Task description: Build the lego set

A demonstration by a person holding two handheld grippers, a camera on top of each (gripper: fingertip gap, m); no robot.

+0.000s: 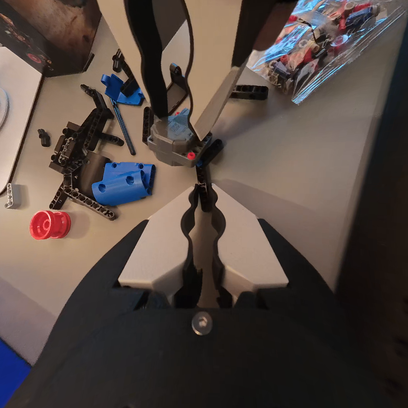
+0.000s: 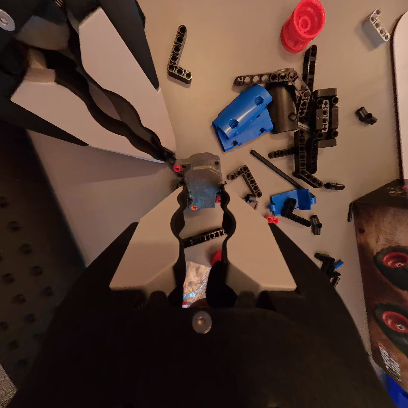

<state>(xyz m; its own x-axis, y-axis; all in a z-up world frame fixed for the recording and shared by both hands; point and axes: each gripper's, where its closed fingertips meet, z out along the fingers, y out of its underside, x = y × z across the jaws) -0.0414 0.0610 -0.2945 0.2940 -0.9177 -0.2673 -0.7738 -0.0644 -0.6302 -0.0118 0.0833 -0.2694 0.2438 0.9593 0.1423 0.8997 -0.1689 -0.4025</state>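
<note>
A grey motor block (image 1: 170, 143) with red pins is held just above the beige table (image 1: 276, 154). My right gripper (image 2: 202, 188) is shut on the motor block (image 2: 204, 174); in the left wrist view it comes down from the top (image 1: 180, 127). My left gripper (image 1: 202, 187) is shut on a thin black beam (image 1: 202, 176). The beam's far end meets the motor block's lower corner beside a blue pin. In the right wrist view the left gripper (image 2: 165, 155) reaches in from the upper left, its tips at the block's corner.
Left of the motor lie blue panels (image 1: 125, 183), a black beam assembly (image 1: 75, 141), a red wheel hub (image 1: 50, 224), a black axle (image 1: 123, 125) and loose beams. A clear bag of parts (image 1: 326, 48) lies at the far right, the set's box (image 1: 44, 33) at the far left. The table edge (image 1: 353, 176) runs down the right. The grippers' ends are close to 5 cm from one another.
</note>
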